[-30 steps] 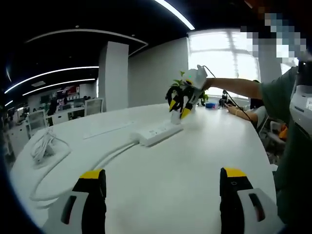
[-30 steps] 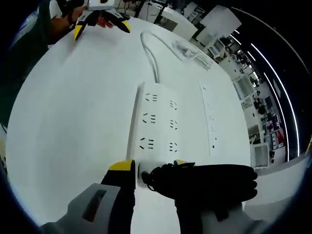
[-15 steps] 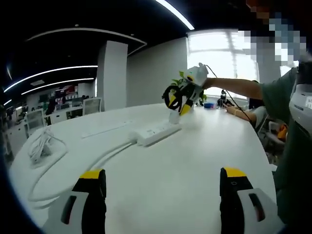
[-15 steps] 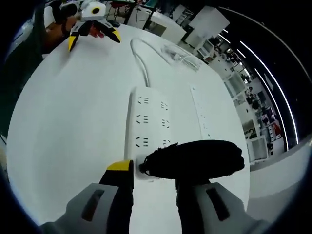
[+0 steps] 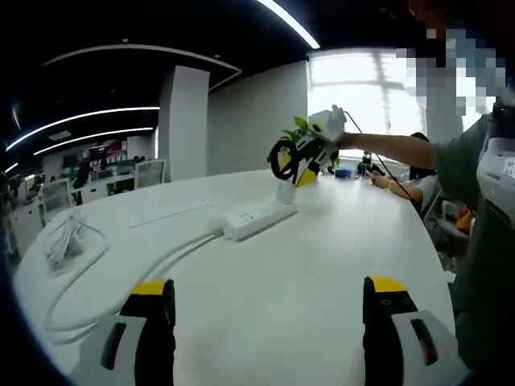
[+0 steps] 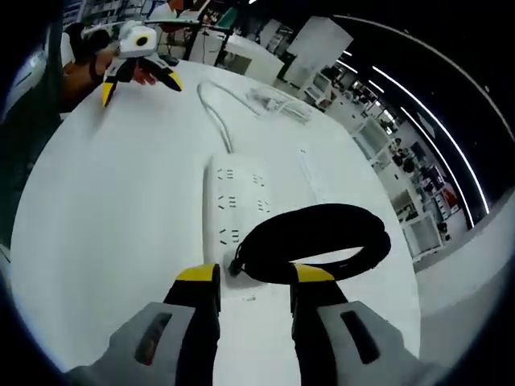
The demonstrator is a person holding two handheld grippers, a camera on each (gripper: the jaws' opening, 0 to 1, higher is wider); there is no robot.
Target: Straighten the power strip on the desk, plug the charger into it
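On the white table [image 5: 282, 289], the landmark is the power strip [image 5: 256, 219]. To its left a cable bundle [image 5: 64, 241] lies well apart, and the strip's own cord [image 5: 161, 265] curves away toward that side. Near the viewer, well short of the strip, the left tongs [image 5: 269, 318] hover spread and empty, probably waiting clear of the work. Just right of the strip's far end, the right tongs [image 6: 256, 277] are pinching the white charger [image 6: 238, 277], whose black coiled cable [image 6: 314, 241] loops above the strip; holding it over the sockets suggests lining up the plug.
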